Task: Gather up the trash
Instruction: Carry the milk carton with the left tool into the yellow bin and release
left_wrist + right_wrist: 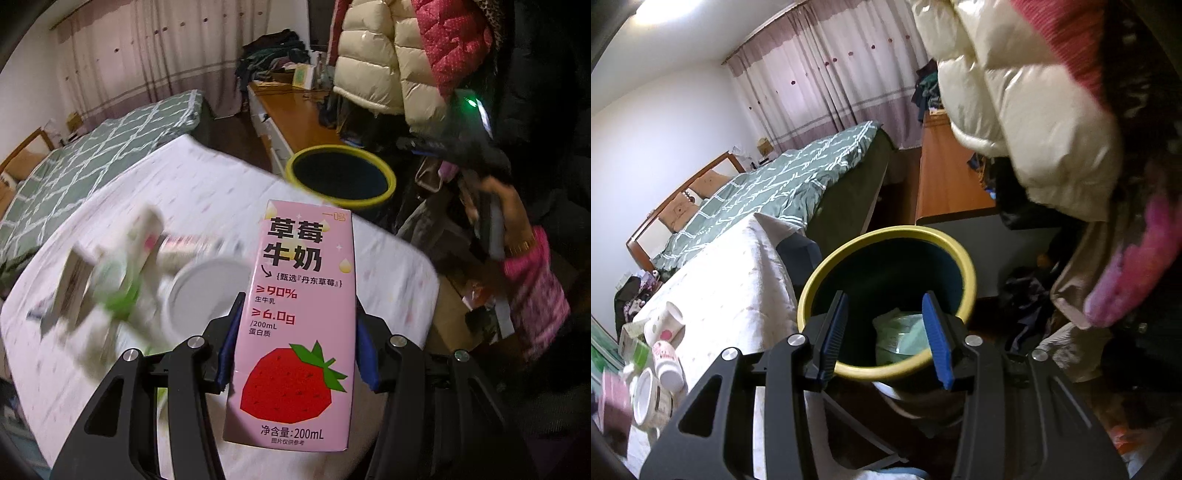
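A pink strawberry milk carton (295, 325) stands upright between the blue pads of my left gripper (297, 314), which is shut on its sides above the white-clothed table (184, 177). Beyond it, past the table's edge, is the yellow-rimmed dark bin (295, 162). My right gripper (885, 299) hovers over that bin (886, 232), open with nothing between its fingers. A crumpled pale green wrapper (905, 339) lies inside the bin. On the table, blurred cups and small boxes (122, 266) and a white round tub (207, 291) lie to the left of the carton.
Several cups and bottles (665, 347) crowd the table's near corner. A bed with a green quilt (768, 192) lies behind the table, and a wooden cabinet (945, 177) stands behind the bin. Puffy jackets (1015, 110) hang at the right. A hand in a pink sleeve (532, 280) is at the right.
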